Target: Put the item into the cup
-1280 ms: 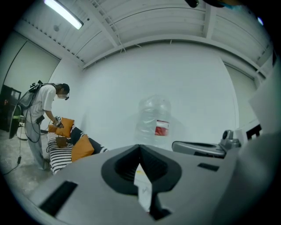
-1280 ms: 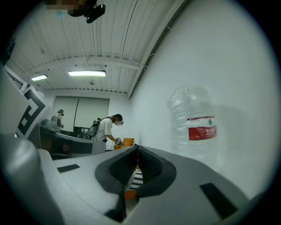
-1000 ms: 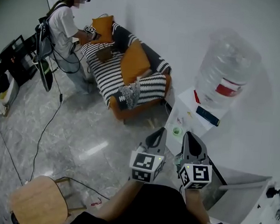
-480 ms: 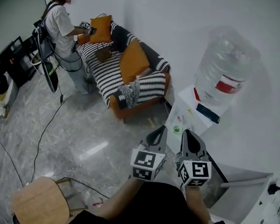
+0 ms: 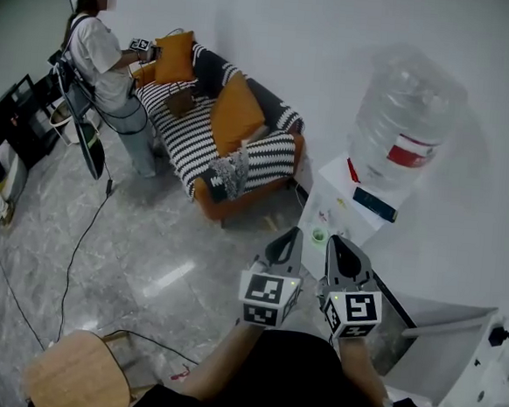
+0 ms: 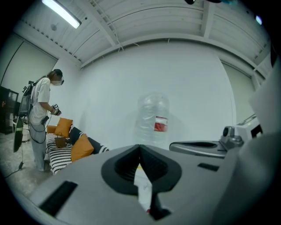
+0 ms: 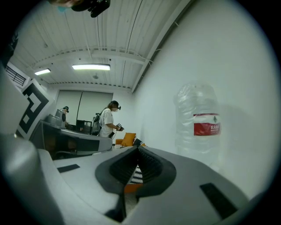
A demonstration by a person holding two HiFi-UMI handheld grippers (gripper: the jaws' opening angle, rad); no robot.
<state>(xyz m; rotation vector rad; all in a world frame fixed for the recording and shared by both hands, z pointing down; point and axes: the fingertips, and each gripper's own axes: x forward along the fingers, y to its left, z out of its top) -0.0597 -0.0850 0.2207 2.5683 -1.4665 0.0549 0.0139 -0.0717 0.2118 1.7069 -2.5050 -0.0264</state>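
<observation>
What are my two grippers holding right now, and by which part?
Nothing. The left gripper and the right gripper both have their jaws shut together, with nothing between them.

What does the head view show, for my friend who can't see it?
The left gripper and right gripper, both shut and empty, are held side by side, pointing toward a white water dispenser with a big clear bottle on top. A small green thing sits on its ledge. Farther off, a person stands by a striped sofa with orange cushions.
</observation>
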